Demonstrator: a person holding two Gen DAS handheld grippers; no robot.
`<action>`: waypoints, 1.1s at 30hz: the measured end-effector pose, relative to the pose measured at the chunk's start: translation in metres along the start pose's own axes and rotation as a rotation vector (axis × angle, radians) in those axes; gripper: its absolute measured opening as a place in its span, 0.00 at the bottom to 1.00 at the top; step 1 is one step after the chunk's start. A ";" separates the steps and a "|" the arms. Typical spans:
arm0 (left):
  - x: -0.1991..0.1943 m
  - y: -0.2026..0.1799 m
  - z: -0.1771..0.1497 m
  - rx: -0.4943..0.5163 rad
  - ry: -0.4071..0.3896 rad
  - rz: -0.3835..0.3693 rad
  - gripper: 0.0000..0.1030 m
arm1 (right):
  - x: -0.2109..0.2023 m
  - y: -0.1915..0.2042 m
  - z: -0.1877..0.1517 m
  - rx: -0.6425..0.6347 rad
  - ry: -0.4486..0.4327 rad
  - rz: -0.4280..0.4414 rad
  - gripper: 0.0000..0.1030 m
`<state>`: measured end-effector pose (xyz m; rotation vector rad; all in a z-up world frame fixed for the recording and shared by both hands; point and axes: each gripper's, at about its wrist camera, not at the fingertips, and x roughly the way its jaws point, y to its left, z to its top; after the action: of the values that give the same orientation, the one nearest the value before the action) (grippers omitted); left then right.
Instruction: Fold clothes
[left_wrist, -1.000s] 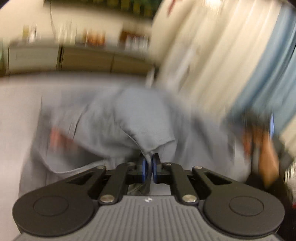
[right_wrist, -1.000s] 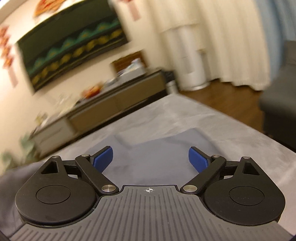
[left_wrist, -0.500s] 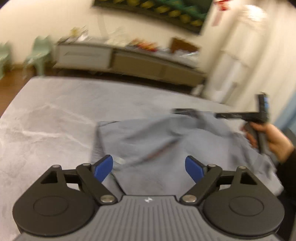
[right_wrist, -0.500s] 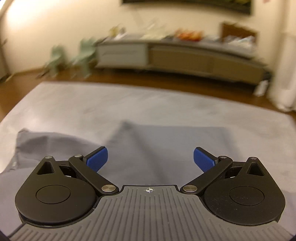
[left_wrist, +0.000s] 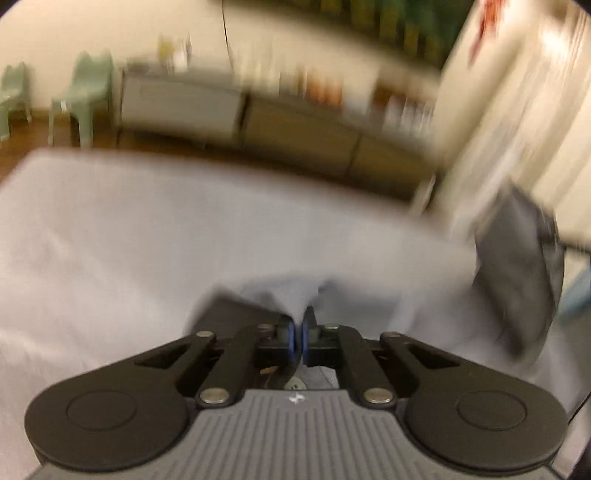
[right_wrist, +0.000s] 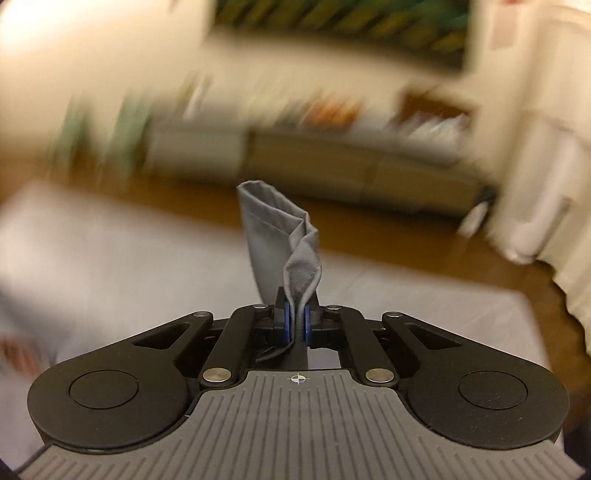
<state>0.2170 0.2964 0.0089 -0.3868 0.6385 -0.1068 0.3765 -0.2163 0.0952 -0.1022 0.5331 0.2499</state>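
Both grippers have gone from wide open half a second ago to clamped on cloth, and both views are now smeared by motion. Left gripper (left_wrist: 297, 338): blue-padded fingers pressed together, pinching a bunched edge of the grey fabric garment (left_wrist: 295, 291), which rises in a small peak just ahead of the pads and spreads low across the pale grey padded table surface (left_wrist: 110, 229). Right gripper (right_wrist: 296, 321): fingers closed on a hemmed, folded corner of the same grey garment (right_wrist: 275, 236), which stands upright above the pads, clear of the surface behind it. Dark blurred shape at right edge of the left view, cannot tell what. Long low wooden sideboard (right_wrist: 332, 155) and green plastic chairs (left_wrist: 83, 96) in background, blurred.
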 end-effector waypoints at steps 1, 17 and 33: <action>-0.020 0.004 0.015 -0.029 -0.063 -0.021 0.04 | -0.027 -0.034 0.015 0.082 -0.088 -0.029 0.05; -0.048 0.038 0.111 -0.130 -0.204 0.269 0.04 | -0.038 -0.231 -0.024 0.370 -0.097 -0.429 0.04; 0.002 0.088 0.018 -0.269 -0.002 0.336 0.63 | 0.000 -0.177 -0.125 0.311 0.073 -0.407 0.73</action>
<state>0.2277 0.3827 -0.0125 -0.5326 0.7098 0.3028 0.3621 -0.4069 -0.0063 0.0836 0.6046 -0.2349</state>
